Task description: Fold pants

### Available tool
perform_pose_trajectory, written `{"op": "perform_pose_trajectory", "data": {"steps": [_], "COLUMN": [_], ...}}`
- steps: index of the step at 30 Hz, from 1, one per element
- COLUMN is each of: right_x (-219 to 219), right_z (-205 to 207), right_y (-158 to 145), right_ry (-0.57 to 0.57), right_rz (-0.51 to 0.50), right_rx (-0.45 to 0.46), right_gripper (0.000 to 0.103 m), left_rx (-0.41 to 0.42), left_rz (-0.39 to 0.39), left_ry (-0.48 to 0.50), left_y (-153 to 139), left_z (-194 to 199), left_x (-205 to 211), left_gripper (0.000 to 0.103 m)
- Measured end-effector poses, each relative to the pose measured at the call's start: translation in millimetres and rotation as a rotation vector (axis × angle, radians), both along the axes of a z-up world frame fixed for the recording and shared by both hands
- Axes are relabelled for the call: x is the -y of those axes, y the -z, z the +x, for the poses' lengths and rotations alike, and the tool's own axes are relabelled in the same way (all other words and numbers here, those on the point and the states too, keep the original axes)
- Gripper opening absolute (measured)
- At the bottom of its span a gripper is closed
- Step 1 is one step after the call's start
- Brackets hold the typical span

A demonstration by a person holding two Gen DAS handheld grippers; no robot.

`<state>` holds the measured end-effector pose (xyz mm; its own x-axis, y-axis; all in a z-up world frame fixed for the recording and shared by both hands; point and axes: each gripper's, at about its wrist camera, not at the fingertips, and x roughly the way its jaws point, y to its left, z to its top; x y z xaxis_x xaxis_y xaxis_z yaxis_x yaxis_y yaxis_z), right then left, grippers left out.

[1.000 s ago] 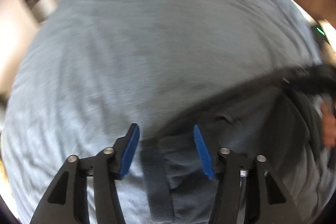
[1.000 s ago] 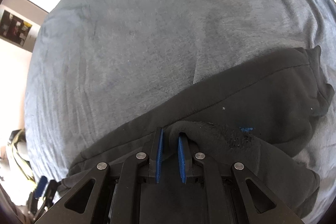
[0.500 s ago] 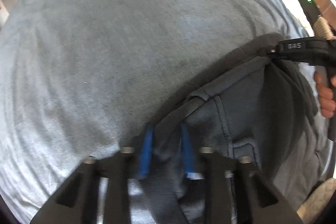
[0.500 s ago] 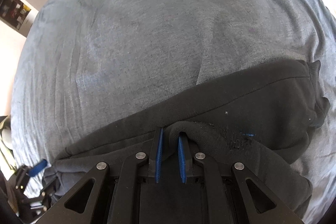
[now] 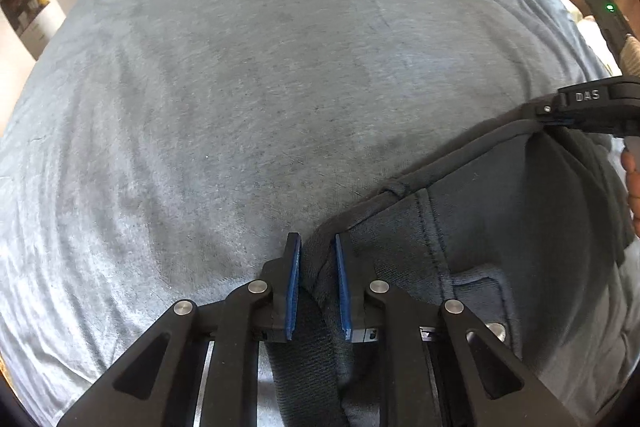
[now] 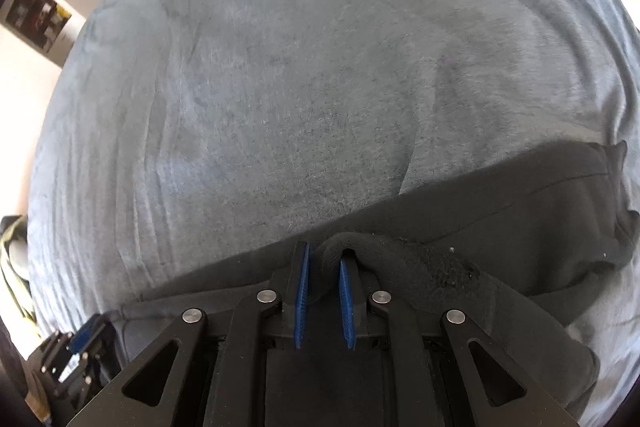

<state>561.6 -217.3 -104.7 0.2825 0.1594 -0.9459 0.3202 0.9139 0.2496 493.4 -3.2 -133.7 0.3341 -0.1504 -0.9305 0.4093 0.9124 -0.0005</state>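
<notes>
Left claw (image 5: pixel 316 283) is pinched on the waistband of the pants (image 5: pixel 500 227), blue pads pressed into a thick seam beside a belt loop. Right claw (image 6: pixel 323 293) is pinched on a bunched fold of the pants (image 6: pixel 500 219) at their near edge. The pants lie on the bed (image 5: pixel 260 87), across its near part, stretched between the two claws. Judged soft, limp and fairly light, with some weight in the seams; hems and waistband offer the firmest hold, since single layers would likely slip or sag. The left view shows waistband, pocket and the right claw (image 5: pixel 584 107) at the far end; the right view alone shows the dark leg with its cuff (image 6: pixel 612 163) lying flat farther right.
</notes>
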Motion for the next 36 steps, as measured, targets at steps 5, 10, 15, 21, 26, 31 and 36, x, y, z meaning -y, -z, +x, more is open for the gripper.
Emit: {"op": "perform_pose_trajectory", "data": {"steps": [5, 10, 15, 21, 26, 31, 36], "right_x": [-1.2, -0.2, 10.1, 44.1, 79.9, 121.1, 148.7], "right_z": [-1.9, -33.4, -73.0, -134.7, -184.0, -221.6, -240.8], "right_y": [-2.8, -38.4, -80.7, -117.7, -122.4, -103.0, -73.4], "right_ry": [-0.029, -0.084, -0.117, -0.121, -0.085, -0.023, 0.013], "right_rz": [0.008, 0.0, 0.035, 0.055, 0.029, 0.05, 0.087], "right_rx": [0.009, 0.064, 0.158, 0.241, 0.238, 0.195, 0.168], "right_gripper": [0.019, 0.046, 0.046, 0.046, 0.046, 0.046, 0.046], "left_rx": [0.036, 0.179, 0.241, 0.233, 0.155, 0.07, -0.023], "left_rz": [0.053, 0.056, -0.028, -0.105, -0.188, -0.256, -0.273], "left_ry": [-0.038, -0.025, 0.037, 0.147, 0.205, 0.193, 0.187], "left_y": [-9.0, -65.6, -112.1, -129.6, -120.6, -97.1, -62.9], "left_z": [-7.8, -40.8, -88.2, -134.6, -159.4, -172.4, -179.7], "left_x": [-1.3, 5.2, 23.8, 92.4, 143.9, 183.0, 223.9], "left_gripper": [0.032, 0.045, 0.045, 0.045, 0.044, 0.044, 0.04]}}
